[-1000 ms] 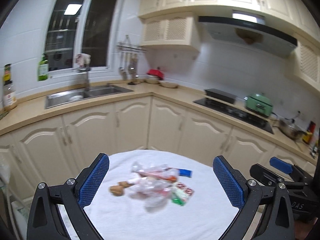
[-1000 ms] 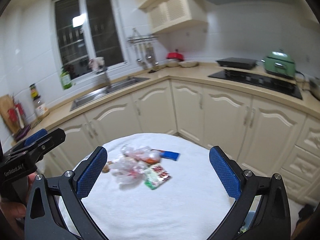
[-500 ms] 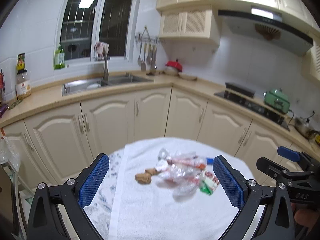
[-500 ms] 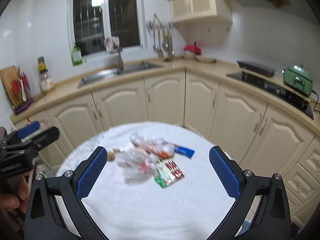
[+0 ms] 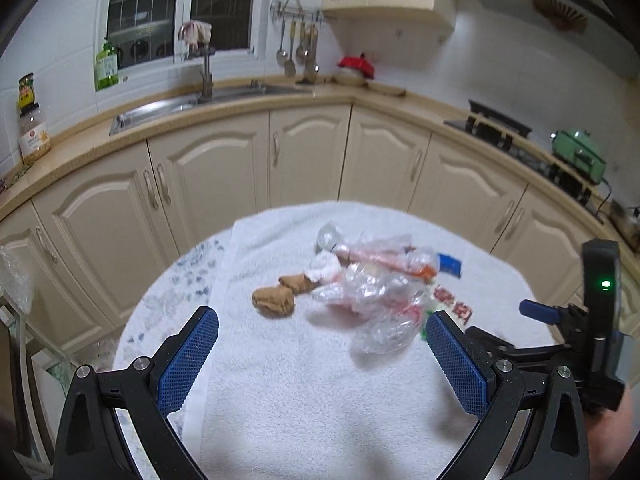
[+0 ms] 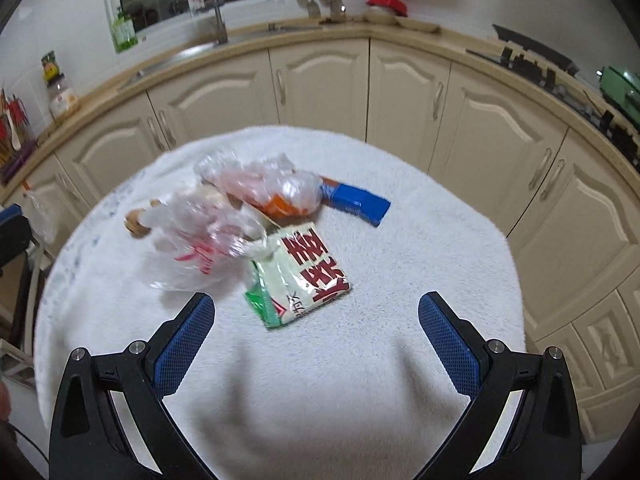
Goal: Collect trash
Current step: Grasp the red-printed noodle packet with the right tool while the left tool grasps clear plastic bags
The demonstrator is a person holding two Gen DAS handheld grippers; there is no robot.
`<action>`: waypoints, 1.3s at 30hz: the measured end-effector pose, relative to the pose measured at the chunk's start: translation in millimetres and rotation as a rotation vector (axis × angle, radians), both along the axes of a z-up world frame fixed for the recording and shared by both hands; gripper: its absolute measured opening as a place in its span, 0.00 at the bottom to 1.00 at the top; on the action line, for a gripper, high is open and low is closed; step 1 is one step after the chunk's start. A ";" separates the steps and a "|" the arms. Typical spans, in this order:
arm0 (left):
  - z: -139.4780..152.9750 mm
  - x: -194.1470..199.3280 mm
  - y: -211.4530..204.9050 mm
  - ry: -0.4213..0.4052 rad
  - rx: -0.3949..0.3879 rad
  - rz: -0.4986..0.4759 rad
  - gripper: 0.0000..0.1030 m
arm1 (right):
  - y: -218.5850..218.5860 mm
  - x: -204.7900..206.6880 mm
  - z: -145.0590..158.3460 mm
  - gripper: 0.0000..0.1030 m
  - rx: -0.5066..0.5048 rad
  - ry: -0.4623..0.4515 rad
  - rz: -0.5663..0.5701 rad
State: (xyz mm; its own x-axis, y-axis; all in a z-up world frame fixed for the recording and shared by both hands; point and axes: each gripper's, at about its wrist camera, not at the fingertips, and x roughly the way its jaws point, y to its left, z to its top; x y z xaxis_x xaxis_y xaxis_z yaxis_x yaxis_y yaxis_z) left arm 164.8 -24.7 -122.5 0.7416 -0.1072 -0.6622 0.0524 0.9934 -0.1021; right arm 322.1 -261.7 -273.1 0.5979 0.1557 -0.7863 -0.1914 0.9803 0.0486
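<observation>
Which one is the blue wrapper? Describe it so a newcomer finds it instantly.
Start at the round table under the white towel, then find the trash pile in its middle. The blue wrapper lies at the pile's far right edge, beside the clear bag with orange contents. It is the only solid blue, opaque piece.

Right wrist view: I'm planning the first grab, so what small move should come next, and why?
Probably ease the right gripper forward and down onto the white-and-green snack packet with red characters. Its jaws are open and empty, and that packet lies nearest, flat on the white towel, between the fingers' line.
</observation>
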 end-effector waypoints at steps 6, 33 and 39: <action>-9.6 45.8 -14.0 0.042 0.013 0.000 0.99 | 7.9 30.7 -33.2 0.96 -0.016 0.054 0.044; -118.3 234.4 -120.0 0.194 -0.021 -0.078 0.72 | -52.7 7.4 -32.2 0.76 0.105 0.051 -0.046; -127.9 237.0 -102.6 0.182 -0.079 -0.119 0.65 | -59.8 -1.8 -30.7 0.76 0.137 0.045 -0.059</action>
State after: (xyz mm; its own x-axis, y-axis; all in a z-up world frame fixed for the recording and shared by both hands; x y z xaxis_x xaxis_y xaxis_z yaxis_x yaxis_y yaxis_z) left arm 401.8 -127.3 -250.3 0.5898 -0.2440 -0.7698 0.1427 0.9698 -0.1980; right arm 320.3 -321.5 -303.8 0.5735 0.2289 -0.7865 -0.1283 0.9734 0.1897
